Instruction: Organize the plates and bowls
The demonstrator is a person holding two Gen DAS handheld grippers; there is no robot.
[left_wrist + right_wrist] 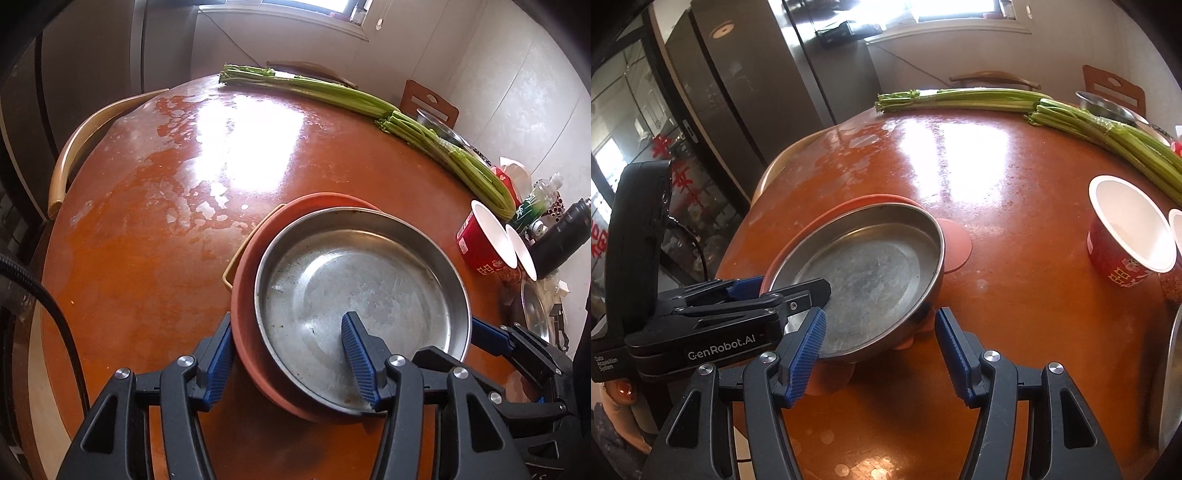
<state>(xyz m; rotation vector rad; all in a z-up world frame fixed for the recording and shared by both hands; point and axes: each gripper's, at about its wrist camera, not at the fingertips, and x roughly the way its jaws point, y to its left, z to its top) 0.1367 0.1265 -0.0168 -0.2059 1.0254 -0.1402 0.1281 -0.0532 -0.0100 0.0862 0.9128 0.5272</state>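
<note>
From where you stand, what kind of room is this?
Most likely a home kitchen or dining area: a round wooden table carries celery stalks and a metal plate, and a tall fridge stands by the window.

A home kitchen or dining room: a glossy round wooden table (155, 236) carries celery stalks (332, 92) and a paper cup (1126, 236), with a tall fridge (746, 92), wooden chairs (74, 147) and a window (306, 5) behind.
</note>
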